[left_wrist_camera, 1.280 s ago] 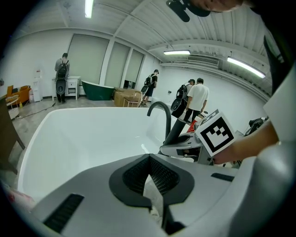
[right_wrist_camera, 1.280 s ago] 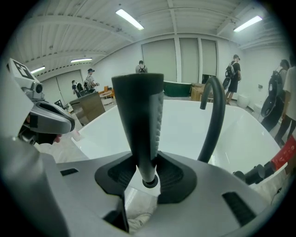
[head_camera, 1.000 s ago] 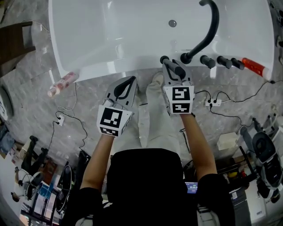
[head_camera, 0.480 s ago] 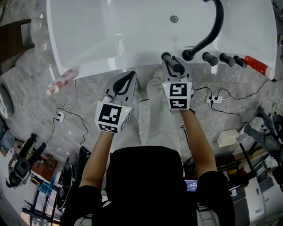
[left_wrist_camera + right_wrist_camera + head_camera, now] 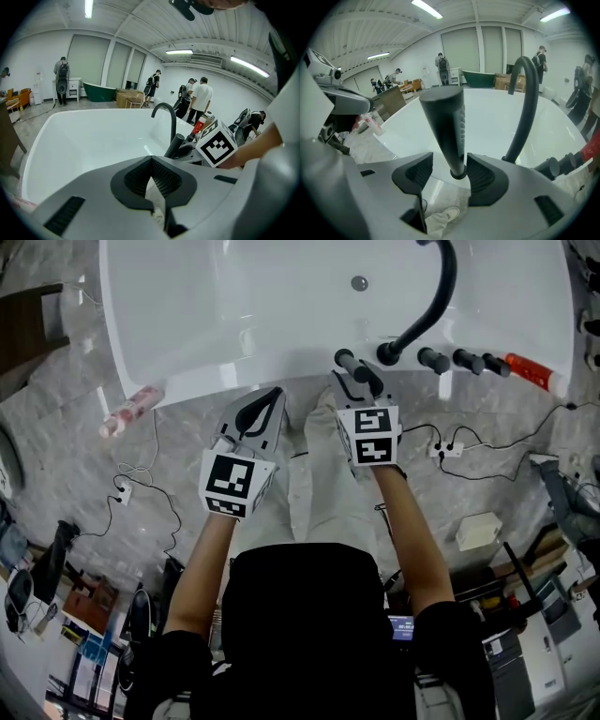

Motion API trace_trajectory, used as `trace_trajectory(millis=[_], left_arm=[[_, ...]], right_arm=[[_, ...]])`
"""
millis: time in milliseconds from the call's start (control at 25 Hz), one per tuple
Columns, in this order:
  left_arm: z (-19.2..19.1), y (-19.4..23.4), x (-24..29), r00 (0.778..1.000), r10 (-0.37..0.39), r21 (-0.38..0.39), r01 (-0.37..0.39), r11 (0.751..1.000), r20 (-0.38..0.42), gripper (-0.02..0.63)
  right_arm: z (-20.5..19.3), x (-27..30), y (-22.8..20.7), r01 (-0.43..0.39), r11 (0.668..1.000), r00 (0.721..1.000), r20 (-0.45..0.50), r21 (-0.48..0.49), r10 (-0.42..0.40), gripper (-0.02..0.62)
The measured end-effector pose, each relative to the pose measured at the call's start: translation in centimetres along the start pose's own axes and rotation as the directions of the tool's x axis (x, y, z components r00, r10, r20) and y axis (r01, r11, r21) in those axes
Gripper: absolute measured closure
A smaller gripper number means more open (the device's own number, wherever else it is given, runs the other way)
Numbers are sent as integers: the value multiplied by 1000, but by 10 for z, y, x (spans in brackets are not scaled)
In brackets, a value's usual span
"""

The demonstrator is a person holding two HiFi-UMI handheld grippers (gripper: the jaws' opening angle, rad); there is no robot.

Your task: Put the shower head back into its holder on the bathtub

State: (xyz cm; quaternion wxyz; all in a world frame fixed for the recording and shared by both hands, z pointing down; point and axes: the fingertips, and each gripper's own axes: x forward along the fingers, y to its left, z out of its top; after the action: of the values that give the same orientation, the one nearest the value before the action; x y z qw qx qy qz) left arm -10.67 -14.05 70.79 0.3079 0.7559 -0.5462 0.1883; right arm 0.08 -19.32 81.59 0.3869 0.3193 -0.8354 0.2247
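Shower head (image 5: 443, 122) in parted right gripper (image 5: 450, 169) — bottle (image 5: 372, 124) label seemingly unreadable.

The bathtub (image 5: 187, 324) runs off the top edge of the head view, so its far rim goes unseen. The black spout (image 5: 427, 306) is cut at that same edge. The near end of the shower head (image 5: 354, 369) is hidden under the right gripper (image 5: 361, 395). Which of the dark fittings (image 5: 455, 360) on the near rim is its holder cannot be told. In the right gripper view, whether the handle touches the pad (image 5: 480, 176) at that view's right is unclear. Print on the red bottle (image 5: 530, 371) at the far right and on the pink bottle (image 5: 127, 413) on the floor at left is too small to read. The far people (image 5: 61, 75) are too small to make out.
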Motion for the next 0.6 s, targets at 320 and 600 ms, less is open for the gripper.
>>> trace_trajectory(millis=[320, 600], left_arm=[[35, -11, -23, 999, -11, 23, 10, 1000, 39, 594], [69, -25, -52, 996, -36, 55, 32, 998, 78, 594]], right_arm=[[14, -46, 3, 18, 995, 1000, 18, 99, -20, 373], [44, -92, 12, 27, 987, 996, 79, 161, -40, 377]])
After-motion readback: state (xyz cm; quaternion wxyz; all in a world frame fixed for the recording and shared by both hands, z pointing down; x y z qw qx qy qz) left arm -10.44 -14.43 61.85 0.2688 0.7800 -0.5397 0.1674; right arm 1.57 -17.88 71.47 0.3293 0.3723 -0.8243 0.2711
